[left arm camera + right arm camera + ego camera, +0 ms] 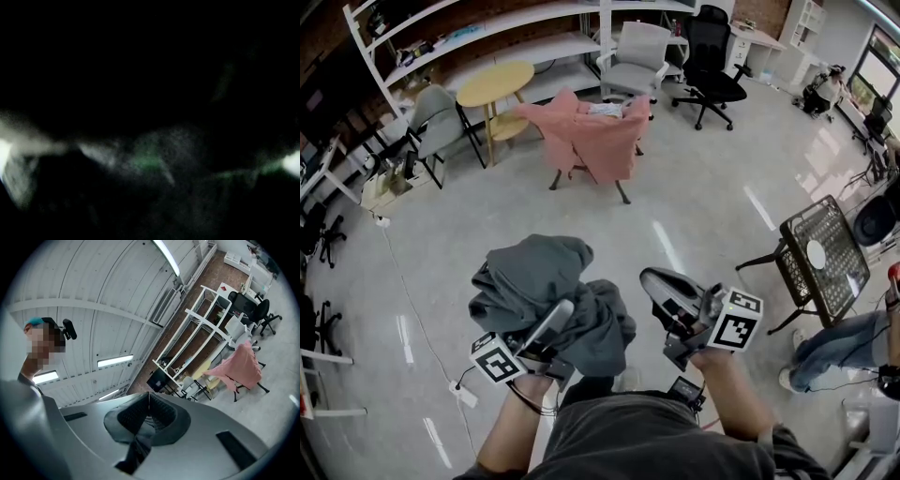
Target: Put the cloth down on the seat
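A bunched grey cloth hangs in the air in front of me, wadded round my left gripper, which is shut on it; one silver finger shows under the folds. The left gripper view is almost black, with cloth pressed over the lens. My right gripper sits just right of the cloth, shut, its ribbed pads meeting on nothing. The seat is a chair draped in pink fabric far ahead across the floor, also seen as the pink chair in the right gripper view.
A round yellow table and a grey chair stand left of the pink seat. A grey office chair and a black one are behind it. A black mesh table and a person's legs are at the right.
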Motion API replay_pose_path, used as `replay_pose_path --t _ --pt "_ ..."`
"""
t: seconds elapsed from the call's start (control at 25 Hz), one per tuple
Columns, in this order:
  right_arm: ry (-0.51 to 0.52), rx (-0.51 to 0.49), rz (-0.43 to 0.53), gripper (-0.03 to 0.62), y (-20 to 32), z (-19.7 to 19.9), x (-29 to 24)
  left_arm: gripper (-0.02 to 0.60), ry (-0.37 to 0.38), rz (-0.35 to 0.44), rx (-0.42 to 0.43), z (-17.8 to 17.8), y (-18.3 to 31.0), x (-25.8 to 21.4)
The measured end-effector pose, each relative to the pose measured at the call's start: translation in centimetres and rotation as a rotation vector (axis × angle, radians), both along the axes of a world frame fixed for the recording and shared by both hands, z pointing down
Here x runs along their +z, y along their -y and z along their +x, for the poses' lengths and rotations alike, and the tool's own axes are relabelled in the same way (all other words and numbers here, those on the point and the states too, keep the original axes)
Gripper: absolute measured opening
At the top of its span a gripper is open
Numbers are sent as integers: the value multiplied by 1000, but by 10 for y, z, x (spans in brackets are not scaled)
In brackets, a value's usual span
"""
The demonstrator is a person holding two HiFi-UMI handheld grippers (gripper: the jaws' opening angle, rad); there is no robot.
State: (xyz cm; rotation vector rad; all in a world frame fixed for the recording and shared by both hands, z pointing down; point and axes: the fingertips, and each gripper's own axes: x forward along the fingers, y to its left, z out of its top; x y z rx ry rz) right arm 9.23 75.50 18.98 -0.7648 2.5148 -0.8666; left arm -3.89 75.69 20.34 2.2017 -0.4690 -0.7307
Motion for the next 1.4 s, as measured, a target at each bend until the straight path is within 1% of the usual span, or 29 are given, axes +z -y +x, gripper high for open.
replay_pose_path --t 0.2,0.36,0.48,0.6,0.8,1.0,1.16,1.4 --pt "-2 4 -7 17 9 -3 6 321 -7 -6 -5 -5 10 7" --pt "-5 7 -25 17 73 -32 10 321 -17 -13 -2 -34 75 11" --pt "-11 16 -26 17 109 -51 7 321 -17 -11 -1 -56 113 9" --pt "-12 27 -23 17 134 -63 7 320 -19 -9 -1 -69 139 10" --pt "-7 37 -19 17 166 -77 2 320 -16 -9 9 -82 170 7" --pt "3 38 -33 17 191 -82 7 321 -13 -14 2 -91 193 9" --pt "9 46 -32 17 215 -77 9 321 -14 -7 -8 -93 214 8" --pt "18 45 -22 17 268 -68 3 321 -3 -13 -19 -88 263 6"
